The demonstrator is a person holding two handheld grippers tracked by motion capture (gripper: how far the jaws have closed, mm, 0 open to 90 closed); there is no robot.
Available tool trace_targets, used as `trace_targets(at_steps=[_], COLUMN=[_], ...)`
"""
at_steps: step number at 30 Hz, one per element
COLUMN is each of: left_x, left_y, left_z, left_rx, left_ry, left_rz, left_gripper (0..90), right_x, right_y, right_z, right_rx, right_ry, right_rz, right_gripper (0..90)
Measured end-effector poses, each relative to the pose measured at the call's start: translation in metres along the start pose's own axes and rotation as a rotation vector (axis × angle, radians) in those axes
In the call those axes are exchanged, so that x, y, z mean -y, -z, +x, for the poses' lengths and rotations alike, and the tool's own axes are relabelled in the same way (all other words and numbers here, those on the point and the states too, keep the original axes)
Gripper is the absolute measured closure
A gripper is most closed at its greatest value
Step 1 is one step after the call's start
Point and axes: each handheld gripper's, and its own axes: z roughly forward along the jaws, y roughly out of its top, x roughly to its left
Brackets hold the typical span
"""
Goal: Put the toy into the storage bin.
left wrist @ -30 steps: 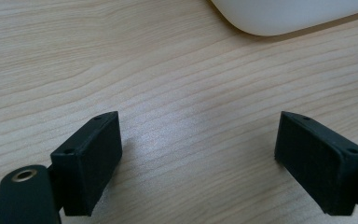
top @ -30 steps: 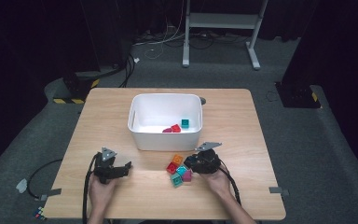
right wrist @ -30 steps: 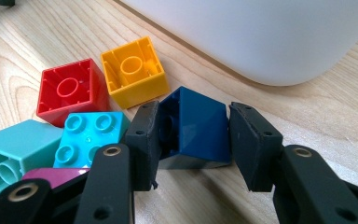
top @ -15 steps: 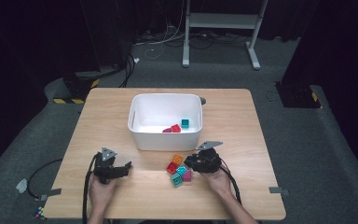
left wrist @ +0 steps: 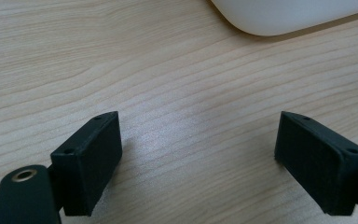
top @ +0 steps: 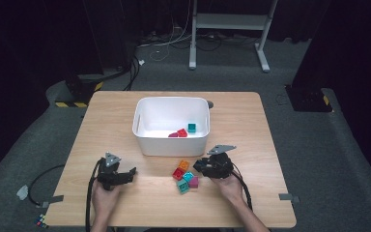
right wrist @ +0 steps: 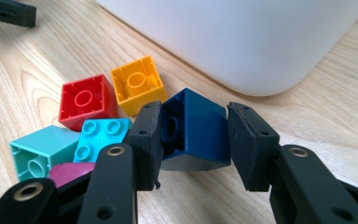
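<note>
Right gripper (right wrist: 193, 140) pinches a dark blue brick (right wrist: 196, 130) between its two black jaws, brick tilted, one jaw on each side; in the right gripper view it sits just in front of the white bin (right wrist: 242, 42), near the bin's rounded corner, whether lifted off the table can't be told. In the high view the right gripper (top: 204, 166) is just in front of the bin (top: 142, 140), toward its right front corner, held by the person's right hand (top: 229, 186). Loose bricks lie on the wooden table (top: 280, 193) in front of the bin, just left of the right gripper: orange brick (right wrist: 135, 88) closest to the bin, red brick (right wrist: 83, 100) touching it on the side away from the gripper, light blue brick (right wrist: 100, 137) and teal brick (right wrist: 39, 151) farther from the bin, magenta brick (right wrist: 67, 172) partly hidden behind the jaw. Inside the bin: a red brick, a magenta piece and a teal brick near its front right. Left gripper (left wrist: 198, 154) is spread wide, nothing between the jaws, bare tabletop under it, bin edge (left wrist: 279, 18) ahead and to the right. In the high view the left gripper (top: 131, 173) is in front of the bin's left front corner, well apart from the brick pile, in the left hand (top: 106, 198).
</note>
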Motion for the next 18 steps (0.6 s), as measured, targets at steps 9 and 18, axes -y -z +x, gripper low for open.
trace_targets(at_steps=[9, 18], left_x=[0.000, 0.000], left_y=[0.000, 0.000], left_z=[0.000, 0.000], left_rx=[0.000, 0.000], left_ry=[0.000, 0.000], left_rz=[0.000, 0.000], left_gripper=[14.8, 14.8], right_x=[-0.003, -0.012], right_y=[0.017, 0.040], right_z=[-0.005, -0.007], right_rx=[0.009, 0.013], right_ry=[0.004, 0.008], right_rz=[-0.021, -0.046], right_gripper=[56.8, 56.8])
